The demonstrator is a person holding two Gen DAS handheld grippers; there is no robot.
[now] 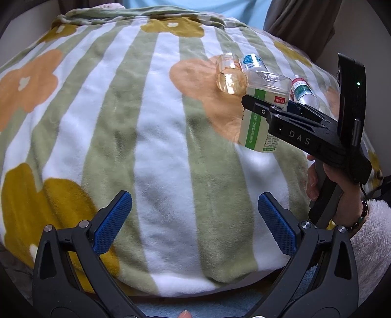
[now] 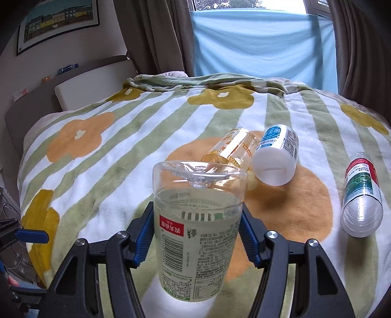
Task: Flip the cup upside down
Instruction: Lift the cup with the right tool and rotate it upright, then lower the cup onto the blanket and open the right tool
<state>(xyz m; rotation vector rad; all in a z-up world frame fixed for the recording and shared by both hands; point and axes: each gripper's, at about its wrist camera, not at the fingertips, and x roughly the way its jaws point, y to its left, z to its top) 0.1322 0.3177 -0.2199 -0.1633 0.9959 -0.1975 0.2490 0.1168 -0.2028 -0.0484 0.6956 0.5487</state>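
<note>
Soft fleece blanket with green and white stripes and orange and mustard flowers, spread over a bed; brown curtains and a pale blue sheet hung at the window behind, a framed picture of coloured houses on the wall to the left. Four cups counted. One clear plastic cup with a green and white label, base uppermost, label text inverted, mouth down at the blanket, gripped at the sides by the blue pads of the right tool; contact with the blanket hard to judge. Three others lying on their sides just beyond: an amber transparent cup, a white cup with a blue label touching it, and a clear cup with a red and green label well apart to the right. Left tool released, fingers spread wide, grasping nothing, low over the near edge of the blanket.
</note>
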